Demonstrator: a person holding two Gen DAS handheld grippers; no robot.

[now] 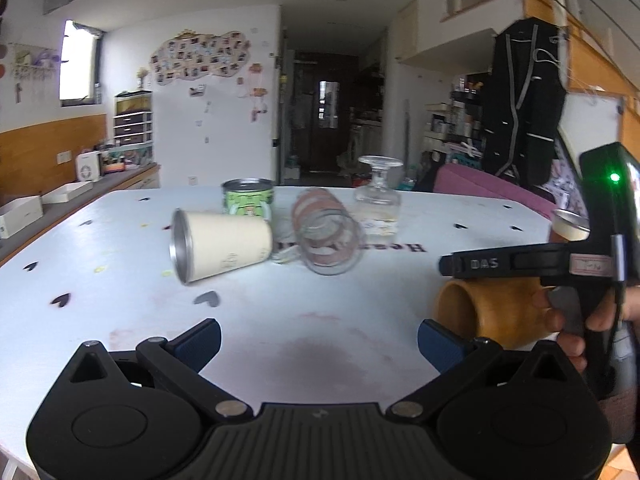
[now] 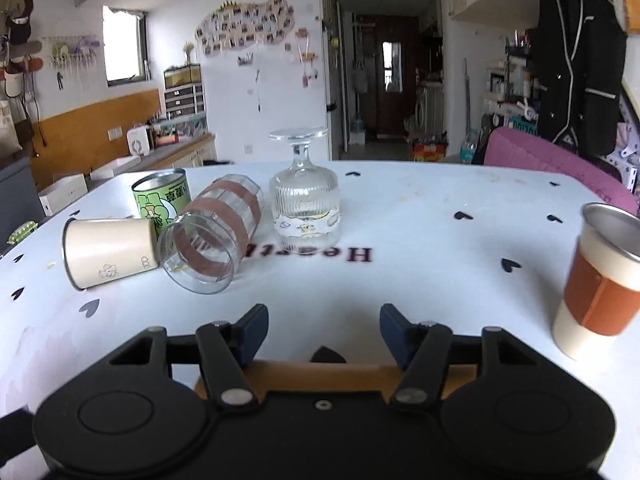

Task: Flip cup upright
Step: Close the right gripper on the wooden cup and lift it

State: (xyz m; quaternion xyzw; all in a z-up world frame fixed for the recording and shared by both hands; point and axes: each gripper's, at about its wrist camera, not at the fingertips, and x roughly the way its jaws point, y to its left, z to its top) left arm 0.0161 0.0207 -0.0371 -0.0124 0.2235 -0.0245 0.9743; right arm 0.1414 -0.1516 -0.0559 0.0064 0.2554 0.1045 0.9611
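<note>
A wooden cup (image 1: pixel 488 312) lies on its side on the white table (image 1: pixel 320 320), its mouth to the left. My right gripper (image 2: pixel 324 332) is open just above it; only the cup's top edge (image 2: pixel 320 376) shows under its fingers. The left wrist view shows the right gripper's body above the cup. My left gripper (image 1: pixel 318 344) is open and empty over the table, left of the wooden cup. A cream metal cup (image 1: pixel 224 246) and a clear glass with brown bands (image 1: pixel 328 240) lie on their sides. A stemmed glass (image 2: pixel 304 196) stands upside down.
A green printed mug (image 2: pixel 162 200) stands behind the cream cup (image 2: pixel 108 258). A cream cup with an orange sleeve (image 2: pixel 600 284) stands upright at the right. A pink chair (image 2: pixel 552 160) is behind the table. A counter with boxes (image 1: pixel 24 212) runs along the left.
</note>
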